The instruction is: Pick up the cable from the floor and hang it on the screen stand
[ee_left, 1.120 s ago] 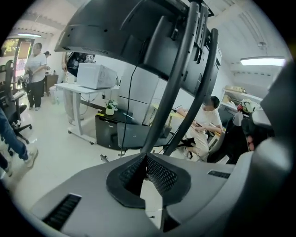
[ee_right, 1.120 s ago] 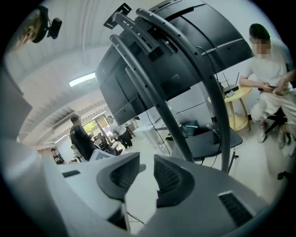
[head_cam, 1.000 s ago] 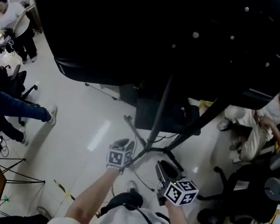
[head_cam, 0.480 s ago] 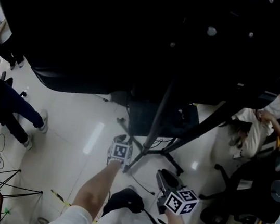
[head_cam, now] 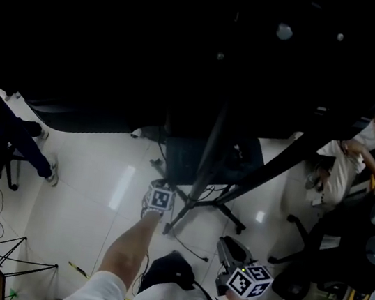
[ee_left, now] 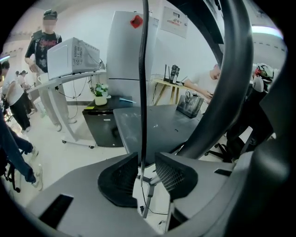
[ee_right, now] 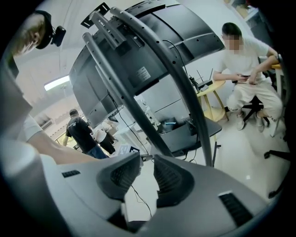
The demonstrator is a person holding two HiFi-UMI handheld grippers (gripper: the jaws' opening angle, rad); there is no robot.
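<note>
The screen stand's dark pole (head_cam: 208, 160) rises from splayed legs (head_cam: 224, 208) to the big black screen (head_cam: 191, 40). In the left gripper view a thin black cable (ee_left: 144, 69) hangs straight down beside the stand's thick pole (ee_left: 226, 92) and runs between my left gripper's (ee_left: 146, 167) jaws. The pads stand apart on either side and do not press it. In the head view my left gripper (head_cam: 162, 191) is held out by the stand's foot. My right gripper (head_cam: 229, 244) hangs lower and nearer me, open and empty (ee_right: 147, 172). More cable (head_cam: 190, 246) trails on the floor.
A seated person (head_cam: 351, 161) and office chairs (head_cam: 322, 255) crowd the right side. People stand at the left (head_cam: 13, 139), near tripod legs (head_cam: 12, 252). Behind the stand are a low black cabinet (ee_left: 102, 125) and a microwave (ee_left: 71, 58) on a table.
My left arm has reached farther out towards the stand's foot. My right gripper has sunk slightly lower and to the right. The view has tipped, so the screen fills more of it.
</note>
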